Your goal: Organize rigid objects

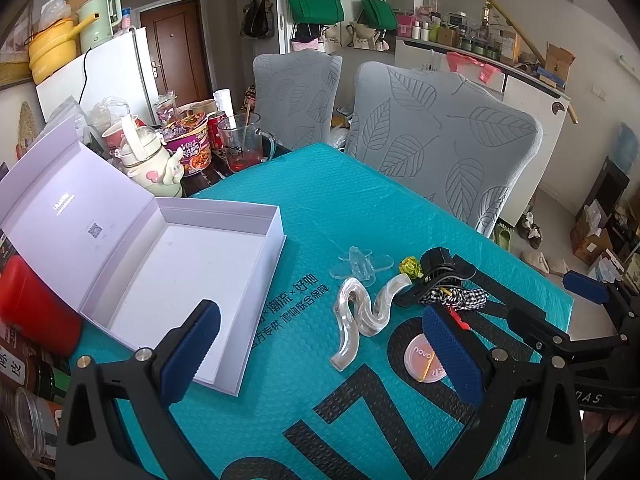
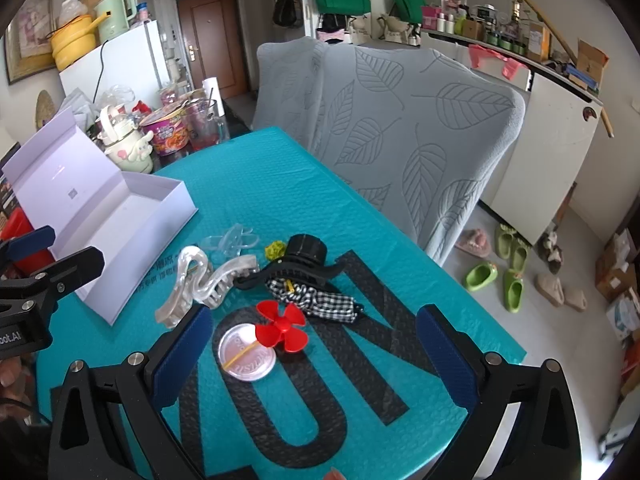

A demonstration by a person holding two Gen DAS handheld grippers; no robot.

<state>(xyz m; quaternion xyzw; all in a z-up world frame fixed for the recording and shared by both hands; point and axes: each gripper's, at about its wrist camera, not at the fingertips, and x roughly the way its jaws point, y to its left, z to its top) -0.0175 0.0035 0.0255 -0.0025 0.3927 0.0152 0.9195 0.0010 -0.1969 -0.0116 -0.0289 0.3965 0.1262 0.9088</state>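
**Both hand-held grippers open above cluttered teal mat**

Left hand-held gripper (image 1: 320, 352) fingers spread wide, holding nothing, hovering over the teal bubble mailer (image 1: 304, 208) on the counter. Right hand-held gripper (image 2: 312, 356) also spread apart, empty; in the right wrist view the round pink compact (image 2: 247, 354) and red propeller (image 2: 282, 326) sit between its blue pads, not touched. A thin yellow stick lies across the compact. Just beyond: checkered cloth piece (image 2: 324, 300), touching a black claw clip (image 2: 298, 266) with a black cylindrical cap (image 2: 306, 246) at its far side. A small yellow-green ball (image 2: 274, 250) is beside the cap. Left of these, a wavy pearly hair clip (image 1: 362, 312), and behind it a clear plastic clip (image 1: 360, 266). Further left, open white box (image 1: 224, 276), lid tilted back, inside bare, resting on the mailer edge. Red bottle (image 1: 36, 308) beside the box. Far end of the counter: noodle cup (image 1: 190, 146), glass mug (image 1: 244, 142), cream character bottle (image 1: 154, 160). Two leaf-pattern grey chairs (image 1: 440, 132) behind the counter
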